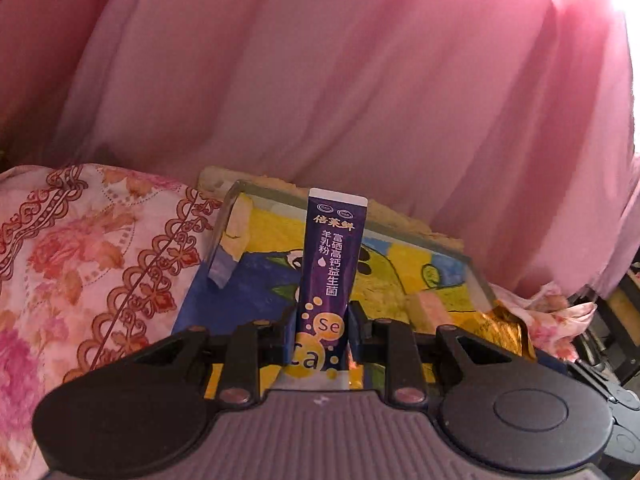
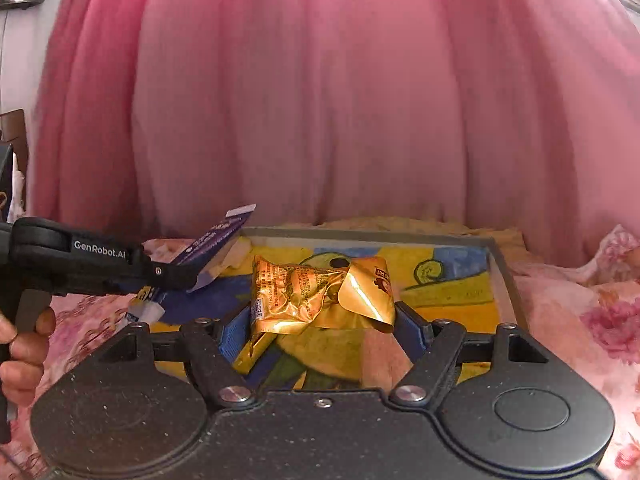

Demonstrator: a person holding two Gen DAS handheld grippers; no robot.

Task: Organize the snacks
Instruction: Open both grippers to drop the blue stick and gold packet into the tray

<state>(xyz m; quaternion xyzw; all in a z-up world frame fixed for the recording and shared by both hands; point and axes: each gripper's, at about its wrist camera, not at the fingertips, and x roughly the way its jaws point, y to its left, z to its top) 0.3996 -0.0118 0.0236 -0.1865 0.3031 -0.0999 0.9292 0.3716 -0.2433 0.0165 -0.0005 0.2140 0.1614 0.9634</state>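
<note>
The left tool (image 1: 322, 330) pinches a long purple sachet with white and gold lettering (image 1: 330, 276) near its lower end, its 2 fingers pressed against the packet's sides. The sachet stands nearly upright in the left wrist view; from the right wrist view it tilts up and away from the tool, above the left edge of the tray. A hand (image 2: 20, 356) grips that tool's handle at the left border.

The right tool (image 2: 320, 320) has its 2 blue-padded fingers (image 2: 232, 334) closed in on a crumpled gold foil snack packet (image 2: 304, 296), which sits between them with 1 flap curled over toward the right finger. The packet is over the near half of a shallow grey-rimmed tray with a yellow and blue painted picture on its floor (image 2: 502, 276); whether it touches the floor cannot be told.

The tray lies on a bed covered in pink floral fabric (image 1: 80, 248). A pink curtain (image 2: 320, 100) hangs behind.
</note>
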